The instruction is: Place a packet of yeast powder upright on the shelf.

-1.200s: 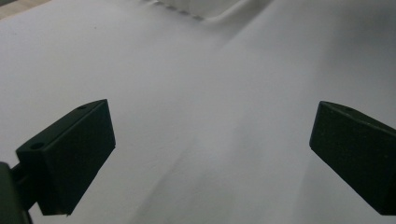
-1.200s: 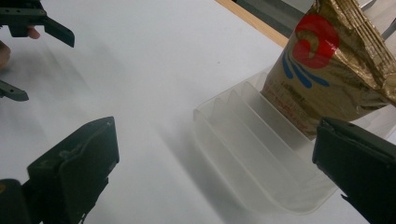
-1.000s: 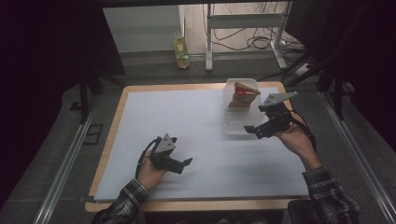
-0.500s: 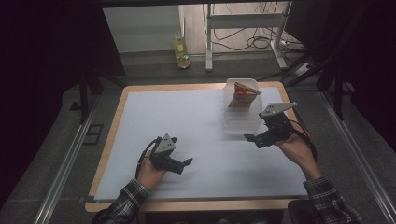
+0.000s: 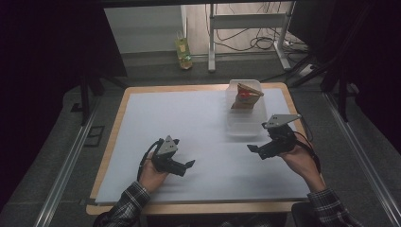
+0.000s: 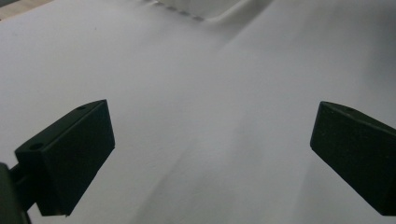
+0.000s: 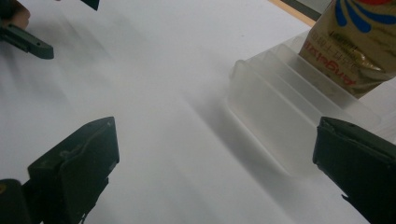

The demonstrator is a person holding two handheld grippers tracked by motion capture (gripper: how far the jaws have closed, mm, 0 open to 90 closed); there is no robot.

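The left gripper [image 5: 187,166] rested released on the white table sheet [image 5: 189,123]. Farther right, the tan printed snack packet [image 5: 246,97] stood in the clear plastic tray [image 5: 243,125]. The right gripper [image 5: 255,150], released, hovered beside that tray; its view resolved the packet's lettering.

A clear plastic tray [image 5: 246,124] lies at the far right of the white table sheet, its long side running away from the person. A tan paper bag [image 5: 246,97] with a red mark near its top and blue and red print stands upright in the tray's far end. The near end of the tray holds nothing. The bag's top is folded over.
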